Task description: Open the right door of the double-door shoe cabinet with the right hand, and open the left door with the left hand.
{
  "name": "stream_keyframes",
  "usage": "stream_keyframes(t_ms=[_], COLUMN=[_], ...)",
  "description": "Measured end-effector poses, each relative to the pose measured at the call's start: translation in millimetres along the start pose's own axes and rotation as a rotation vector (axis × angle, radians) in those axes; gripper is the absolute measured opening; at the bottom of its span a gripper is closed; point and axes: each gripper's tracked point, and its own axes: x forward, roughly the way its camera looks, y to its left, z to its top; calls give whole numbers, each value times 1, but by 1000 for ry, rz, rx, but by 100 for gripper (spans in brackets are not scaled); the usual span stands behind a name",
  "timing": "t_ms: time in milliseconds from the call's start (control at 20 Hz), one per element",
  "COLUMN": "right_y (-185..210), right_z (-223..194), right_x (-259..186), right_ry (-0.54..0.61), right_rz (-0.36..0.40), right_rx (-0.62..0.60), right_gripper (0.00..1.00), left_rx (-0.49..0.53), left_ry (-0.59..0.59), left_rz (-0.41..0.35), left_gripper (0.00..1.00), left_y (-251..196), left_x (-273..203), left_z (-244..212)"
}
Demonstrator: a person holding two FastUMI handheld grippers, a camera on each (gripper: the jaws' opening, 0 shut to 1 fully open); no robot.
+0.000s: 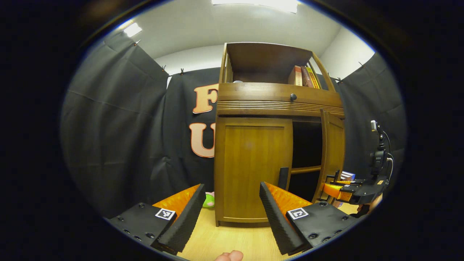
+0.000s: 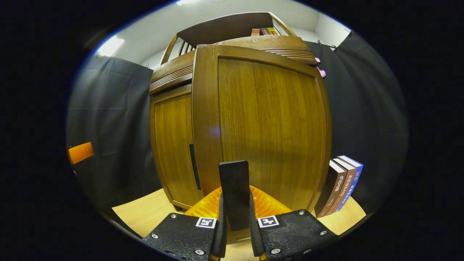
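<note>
Cabinet (image 1: 279,98): wooden, stands on a pale wood table (image 1: 224,243), straight ahead of the left tongs; open shelf on top, drawer band with a small dark knob (image 1: 293,96) under it.
Left door (image 1: 252,170): flat against the cabinet front, dead ahead of the left tongs and beyond their tips, not touched. In the right gripper view the same door (image 2: 174,145) sits to the left of the right tongs, with its dark upright handle (image 2: 194,166) near the meeting edge.
Right door (image 2: 268,127): swung out from the cabinet, broad face close in front of the right tongs. In the left gripper view it (image 1: 333,156) is seen edge-on, ahead and to the right, dark interior showing between the two doors.
Right door handle (image 2: 235,192): dark upright bar, standing up between the two fingers of the right tongs.
Right tongs (image 2: 235,232): nearly closed, both fingers pressed on the handle. Seen from the left gripper view (image 1: 335,190), they are at the door's lower edge, off to the right.
Left tongs (image 1: 230,210): fingers spread wide, holding nothing, clear of the cabinet.
Books (image 2: 342,185): standing upright on the table, right of the right tongs, beside the open door.
Top-shelf books (image 1: 304,76): upright at the shelf's right end.
Green item (image 1: 209,200): partly hidden behind the left tongs' left finger, at the cabinet's lower left corner; what it is I cannot tell.
</note>
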Motion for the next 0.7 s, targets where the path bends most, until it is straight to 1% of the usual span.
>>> stream_keyframes(t_ms=[200,250,450,600,700], right_y=[-15,-20,-39,-56,-70], right_z=[-2,-1,-2,-2,-3], right_x=[-29,-36,-59,-75,-85], right_ry=[10,14,28,33,39], right_rz=[-21,-28,-48,-85,-114], right_rx=[-4,-5,1,-25,-41], right_gripper=[27,27,26,26,23], left_rx=[20,25,29,28,19], left_ry=[-6,-9,-21,-15,-2], left_rz=[-46,-55,-93,-117,-130], left_gripper=[95,96,95,95,95], left_y=[-23,-29,-53,-68,-75], left_x=[6,7,12,16,18], left_z=[-1,-1,-4,-12,-18])
